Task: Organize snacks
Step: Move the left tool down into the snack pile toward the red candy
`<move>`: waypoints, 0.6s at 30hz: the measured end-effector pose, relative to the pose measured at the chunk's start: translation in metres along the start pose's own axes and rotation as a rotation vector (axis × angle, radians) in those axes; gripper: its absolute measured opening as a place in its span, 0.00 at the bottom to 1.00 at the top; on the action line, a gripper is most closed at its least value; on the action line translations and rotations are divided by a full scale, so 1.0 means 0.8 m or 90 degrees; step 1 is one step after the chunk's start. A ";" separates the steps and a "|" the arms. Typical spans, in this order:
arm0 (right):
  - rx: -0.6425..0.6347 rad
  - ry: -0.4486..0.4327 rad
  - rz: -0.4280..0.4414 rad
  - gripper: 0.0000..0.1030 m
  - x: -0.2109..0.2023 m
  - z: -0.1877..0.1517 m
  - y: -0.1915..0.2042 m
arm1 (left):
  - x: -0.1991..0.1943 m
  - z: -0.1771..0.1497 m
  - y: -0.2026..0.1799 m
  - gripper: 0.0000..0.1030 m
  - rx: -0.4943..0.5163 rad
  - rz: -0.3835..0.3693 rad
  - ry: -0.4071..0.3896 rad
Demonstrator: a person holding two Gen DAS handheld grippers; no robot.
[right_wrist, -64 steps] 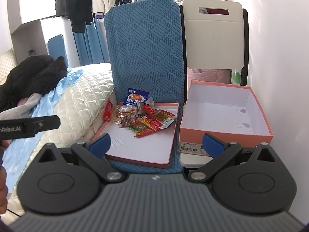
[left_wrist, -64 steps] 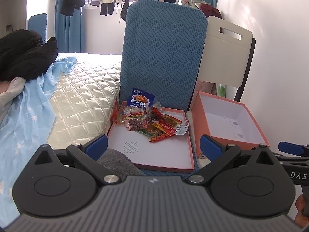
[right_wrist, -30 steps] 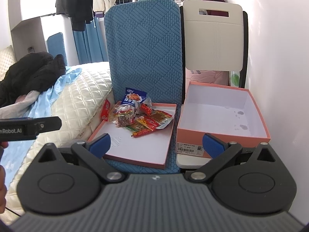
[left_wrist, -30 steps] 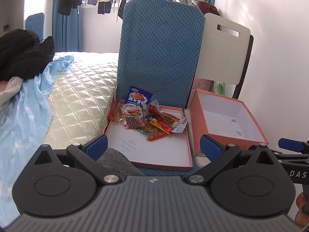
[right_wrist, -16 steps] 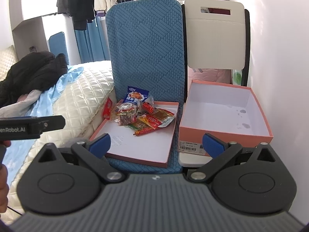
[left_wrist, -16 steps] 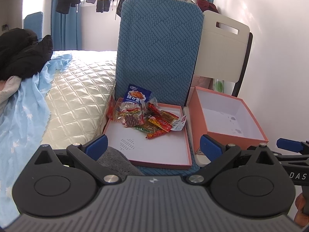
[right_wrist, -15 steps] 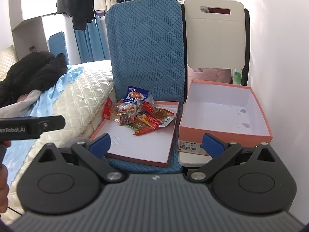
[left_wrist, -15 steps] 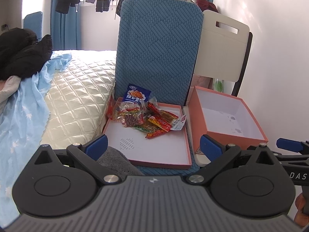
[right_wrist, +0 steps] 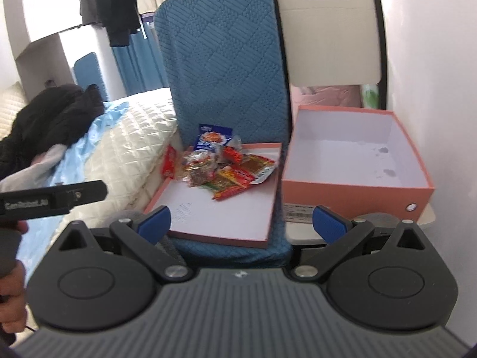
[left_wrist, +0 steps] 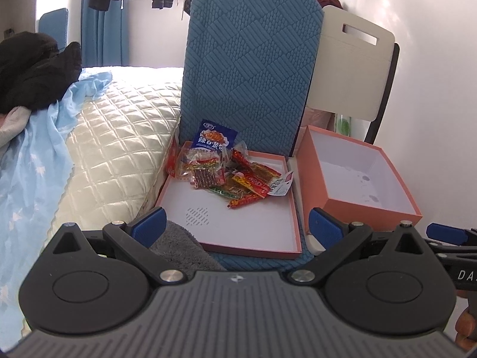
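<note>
The snacks point(left_wrist: 226, 176) lie heaped at the back of the shallow lid point(left_wrist: 238, 226), left of the empty orange box point(left_wrist: 357, 179). Both the left gripper point(left_wrist: 235, 223) and right gripper point(right_wrist: 241, 217) gape, holding nothing. The slippery wrappers probably overlap, so a pinch may lift several and spill them off the lid.

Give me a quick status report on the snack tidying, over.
Left gripper open, empty. Right gripper open, empty. Snack packets piled in shallow lid; orange box beside it empty. Nothing in the way.
</note>
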State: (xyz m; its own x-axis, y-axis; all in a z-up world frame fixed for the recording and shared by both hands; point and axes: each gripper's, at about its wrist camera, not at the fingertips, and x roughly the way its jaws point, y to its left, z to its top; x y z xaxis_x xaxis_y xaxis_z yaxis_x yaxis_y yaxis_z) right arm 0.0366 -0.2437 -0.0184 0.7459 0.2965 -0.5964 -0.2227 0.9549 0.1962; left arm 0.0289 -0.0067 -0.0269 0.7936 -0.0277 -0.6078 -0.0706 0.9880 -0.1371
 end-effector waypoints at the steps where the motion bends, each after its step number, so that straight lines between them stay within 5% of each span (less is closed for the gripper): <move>1: -0.003 0.000 0.000 1.00 0.003 0.000 0.001 | 0.004 0.000 0.001 1.00 -0.001 0.002 0.003; 18: -0.032 0.022 0.019 1.00 0.070 -0.010 -0.014 | 0.081 0.026 0.006 1.00 0.006 0.008 0.023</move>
State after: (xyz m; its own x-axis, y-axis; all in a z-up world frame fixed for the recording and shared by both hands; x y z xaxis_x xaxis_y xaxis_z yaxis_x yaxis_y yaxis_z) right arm 0.0761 -0.2379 -0.0607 0.7166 0.3239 -0.6177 -0.2763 0.9450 0.1750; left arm 0.0923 -0.0009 -0.0506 0.7702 -0.0211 -0.6374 -0.0739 0.9898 -0.1220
